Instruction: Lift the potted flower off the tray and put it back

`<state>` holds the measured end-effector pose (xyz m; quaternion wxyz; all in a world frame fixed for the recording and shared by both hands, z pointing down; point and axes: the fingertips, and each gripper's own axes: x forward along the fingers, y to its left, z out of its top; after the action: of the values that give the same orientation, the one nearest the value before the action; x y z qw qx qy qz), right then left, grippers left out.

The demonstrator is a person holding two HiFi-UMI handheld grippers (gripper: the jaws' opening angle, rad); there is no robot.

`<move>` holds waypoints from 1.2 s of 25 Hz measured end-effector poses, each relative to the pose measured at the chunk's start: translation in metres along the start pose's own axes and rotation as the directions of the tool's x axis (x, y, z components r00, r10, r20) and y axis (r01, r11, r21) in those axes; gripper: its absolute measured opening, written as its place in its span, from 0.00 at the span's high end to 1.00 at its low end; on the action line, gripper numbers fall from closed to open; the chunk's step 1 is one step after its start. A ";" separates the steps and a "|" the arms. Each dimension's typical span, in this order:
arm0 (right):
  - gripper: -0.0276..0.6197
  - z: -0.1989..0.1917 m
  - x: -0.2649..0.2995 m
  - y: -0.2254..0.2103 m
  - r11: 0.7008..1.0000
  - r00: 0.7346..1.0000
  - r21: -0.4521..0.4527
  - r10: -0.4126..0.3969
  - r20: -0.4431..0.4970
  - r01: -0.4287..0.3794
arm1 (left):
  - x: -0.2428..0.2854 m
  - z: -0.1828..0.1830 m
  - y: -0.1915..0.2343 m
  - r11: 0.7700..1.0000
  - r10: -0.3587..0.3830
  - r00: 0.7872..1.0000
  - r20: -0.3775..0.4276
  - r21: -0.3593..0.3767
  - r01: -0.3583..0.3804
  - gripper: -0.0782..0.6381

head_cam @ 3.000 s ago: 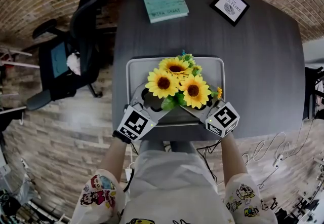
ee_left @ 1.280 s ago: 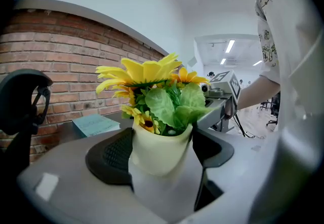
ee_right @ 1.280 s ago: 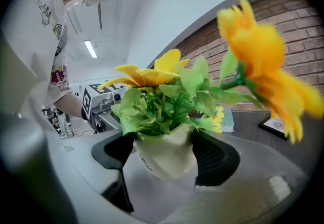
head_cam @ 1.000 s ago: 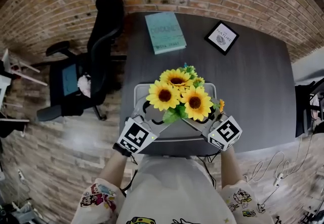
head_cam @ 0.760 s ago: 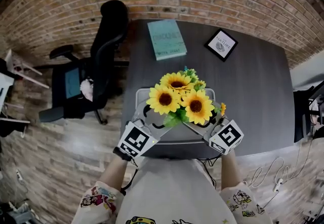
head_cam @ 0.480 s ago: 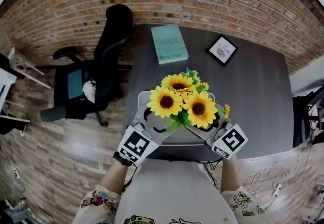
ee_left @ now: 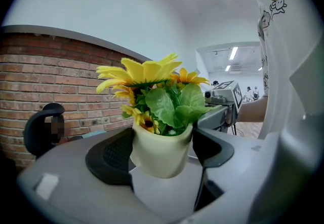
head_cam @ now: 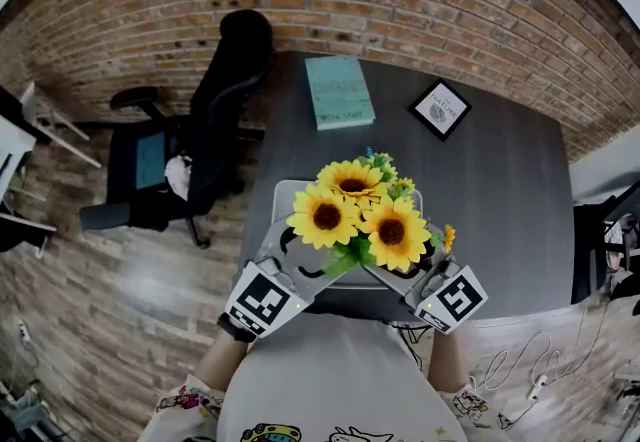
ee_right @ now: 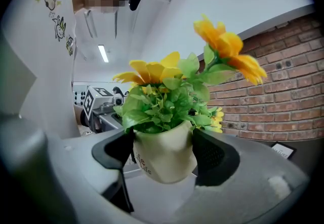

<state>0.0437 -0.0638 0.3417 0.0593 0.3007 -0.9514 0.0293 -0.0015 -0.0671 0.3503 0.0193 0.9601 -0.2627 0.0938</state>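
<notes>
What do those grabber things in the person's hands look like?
Both are light grey plastic. The left gripper and the right gripper each have two curved jaws lined with black dimpled pads. Behind the jaws sits a white cube printed with black square markers. The person wears a white shirt with cartoon-printed sleeves.

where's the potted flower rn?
Head view, centre: the potted flower is clamped between the left gripper and the right gripper, above the grey tray at the near edge of the dark table.
</notes>
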 end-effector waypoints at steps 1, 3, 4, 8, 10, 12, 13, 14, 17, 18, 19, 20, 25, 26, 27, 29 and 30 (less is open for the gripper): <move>0.39 0.000 -0.003 0.005 1.000 1.000 -0.001 -0.002 0.002 0.002 | -0.004 0.001 -0.004 1.000 -0.002 1.000 -0.001 0.008 0.002 0.36; 0.39 0.001 -0.007 0.013 1.000 1.000 -0.007 -0.005 0.004 0.005 | -0.009 0.003 -0.011 1.000 -0.007 1.000 -0.002 0.021 0.008 0.36; 0.39 0.000 -0.008 0.015 1.000 1.000 -0.008 -0.006 0.004 0.006 | -0.011 0.003 -0.013 1.000 -0.008 1.000 0.000 0.019 0.008 0.36; 0.40 0.000 -0.011 0.019 1.000 1.000 -0.005 -0.010 0.008 0.010 | -0.014 0.001 -0.017 1.000 -0.005 1.000 0.004 0.001 0.005 0.36; 0.40 0.001 -0.012 0.021 1.000 1.000 -0.002 -0.011 0.010 0.011 | -0.015 0.002 -0.018 1.000 -0.004 1.000 0.005 -0.001 0.004 0.36; 0.40 0.002 -0.013 0.021 1.000 1.000 0.002 -0.011 0.012 0.011 | -0.016 0.005 -0.019 1.000 -0.008 1.000 0.001 0.008 0.008 0.35; 0.40 0.003 -0.013 0.021 1.000 1.000 0.003 -0.012 0.013 0.012 | -0.016 0.006 -0.019 1.000 -0.009 1.000 0.000 0.009 0.009 0.35; 0.40 0.004 -0.014 0.021 1.000 1.000 0.004 -0.012 0.013 0.012 | -0.015 0.007 -0.019 1.000 -0.009 1.000 0.001 0.009 0.009 0.35; 0.40 0.004 -0.016 0.020 1.000 1.000 0.004 -0.014 0.013 0.014 | -0.013 0.007 -0.020 1.000 -0.014 1.000 0.001 0.009 0.014 0.35; 0.40 0.003 -0.016 0.020 1.000 1.000 0.004 -0.016 0.012 0.016 | -0.012 0.006 -0.020 1.000 -0.017 1.000 -0.001 0.010 0.017 0.35; 0.40 0.002 -0.015 0.019 1.000 1.000 0.005 -0.019 0.011 0.019 | -0.012 0.005 -0.020 1.000 -0.019 1.000 -0.002 0.011 0.019 0.35; 0.40 0.001 -0.015 0.018 1.000 1.000 0.007 -0.021 0.009 0.021 | -0.011 0.005 -0.019 1.000 -0.021 1.000 -0.002 0.011 0.021 0.35; 0.40 0.001 -0.015 0.020 0.999 1.000 0.015 -0.029 0.008 0.029 | -0.013 0.004 -0.019 1.000 -0.024 1.000 -0.003 0.001 0.024 0.35; 0.40 0.001 -0.015 0.021 1.000 1.000 0.015 -0.028 0.008 0.028 | -0.014 0.005 -0.020 1.000 -0.023 1.000 -0.003 0.002 0.023 0.35; 0.40 0.001 -0.015 0.020 1.000 1.000 0.015 -0.027 0.008 0.027 | -0.014 0.005 -0.020 1.000 -0.022 1.000 -0.003 0.003 0.022 0.35; 0.40 0.001 -0.014 0.018 1.000 1.000 0.018 -0.025 0.005 0.025 | -0.011 0.005 -0.018 1.000 -0.022 1.000 -0.006 0.003 0.022 0.35; 0.40 0.001 -0.014 0.017 0.999 1.000 0.020 -0.025 0.003 0.025 | -0.011 0.005 -0.018 1.000 -0.023 1.000 -0.007 0.001 0.023 0.35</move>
<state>0.0453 -0.0414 0.3386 0.0553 0.3131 -0.9474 0.0377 -0.0005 -0.0466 0.3435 0.0205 0.9627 -0.2516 0.0970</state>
